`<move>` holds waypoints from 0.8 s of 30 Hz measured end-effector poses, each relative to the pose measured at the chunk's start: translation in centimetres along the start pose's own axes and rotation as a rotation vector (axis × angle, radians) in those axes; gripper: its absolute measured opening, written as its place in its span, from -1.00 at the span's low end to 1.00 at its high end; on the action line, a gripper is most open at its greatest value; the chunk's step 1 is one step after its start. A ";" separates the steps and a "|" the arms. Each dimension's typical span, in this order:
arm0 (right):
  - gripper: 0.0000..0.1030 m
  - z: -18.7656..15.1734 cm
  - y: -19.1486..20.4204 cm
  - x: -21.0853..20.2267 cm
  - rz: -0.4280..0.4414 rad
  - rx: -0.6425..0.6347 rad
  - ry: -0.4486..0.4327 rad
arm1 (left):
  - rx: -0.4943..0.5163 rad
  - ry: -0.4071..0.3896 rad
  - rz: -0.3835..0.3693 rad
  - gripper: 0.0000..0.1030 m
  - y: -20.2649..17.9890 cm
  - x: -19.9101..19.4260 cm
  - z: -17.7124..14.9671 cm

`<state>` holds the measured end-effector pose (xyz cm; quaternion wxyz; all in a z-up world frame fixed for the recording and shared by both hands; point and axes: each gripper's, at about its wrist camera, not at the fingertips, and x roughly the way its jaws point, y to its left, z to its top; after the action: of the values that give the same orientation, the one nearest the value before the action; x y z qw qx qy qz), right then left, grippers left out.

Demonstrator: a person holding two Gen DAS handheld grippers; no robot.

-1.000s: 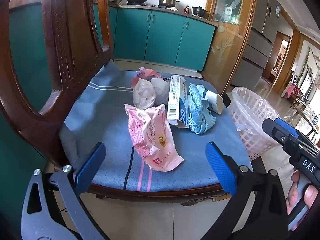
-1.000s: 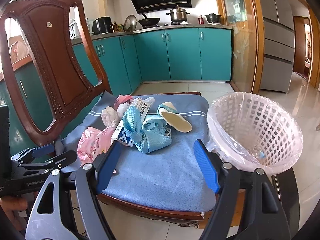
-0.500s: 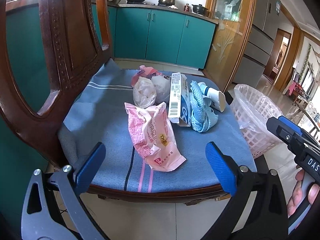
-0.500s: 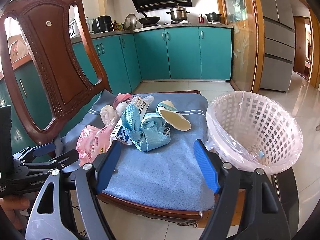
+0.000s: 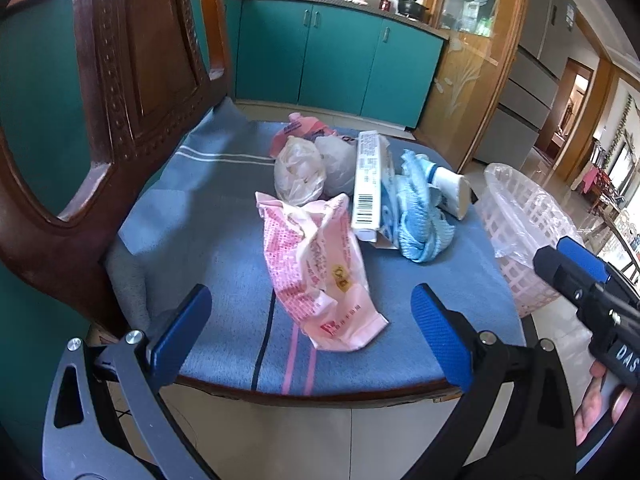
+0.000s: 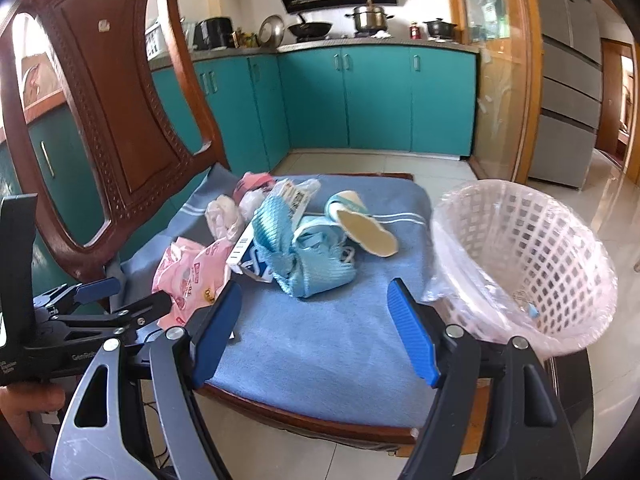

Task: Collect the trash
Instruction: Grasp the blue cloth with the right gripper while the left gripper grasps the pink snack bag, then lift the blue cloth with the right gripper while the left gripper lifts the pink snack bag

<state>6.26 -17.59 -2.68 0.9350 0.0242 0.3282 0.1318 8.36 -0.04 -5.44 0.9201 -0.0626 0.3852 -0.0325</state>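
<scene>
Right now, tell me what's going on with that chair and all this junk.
A person holds a two-finger gripper in each hand, both aimed at trash piled on a chair's blue cushion. The left gripper is open in front of a pink wrapper; the right gripper is open near a blue cloth. Nothing is held. A lined pink basket waits beside the chair.

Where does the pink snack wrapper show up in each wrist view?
Left wrist: pink snack wrapper lies centre frame on the blue cushion, between the open fingers.
Right wrist: wrapper sits left of centre, partly behind the left gripper.
Shared landmark: white barcode box beside it.
</scene>
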 end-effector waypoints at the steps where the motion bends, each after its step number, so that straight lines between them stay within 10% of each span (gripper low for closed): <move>1: 0.43 0.3 0.5 0.8 0.004 -0.018 0.012 | -0.004 0.008 0.003 0.93 0.1 0.5 0.1; 6: 0.43 1.3 2.8 5.2 0.001 -0.121 0.036 | -0.037 0.061 0.027 0.85 1.1 3.7 0.7; 10: 0.36 2.3 3.6 8.6 0.025 -0.130 0.066 | -0.082 0.132 -0.004 0.20 2.0 6.4 0.9; 15: -0.70 1.9 3.1 11.3 0.015 -0.130 0.150 | -0.045 0.119 -0.032 -0.46 1.3 6.1 1.0; 24: -0.92 2.8 1.2 1.3 0.116 -0.050 -0.018 | -0.018 -0.068 -0.100 -0.73 1.0 -2.1 2.3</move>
<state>8.68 -16.02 -1.08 0.9291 0.0212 0.3142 0.1937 8.52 1.34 -2.54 0.9293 -0.0912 0.3505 -0.0726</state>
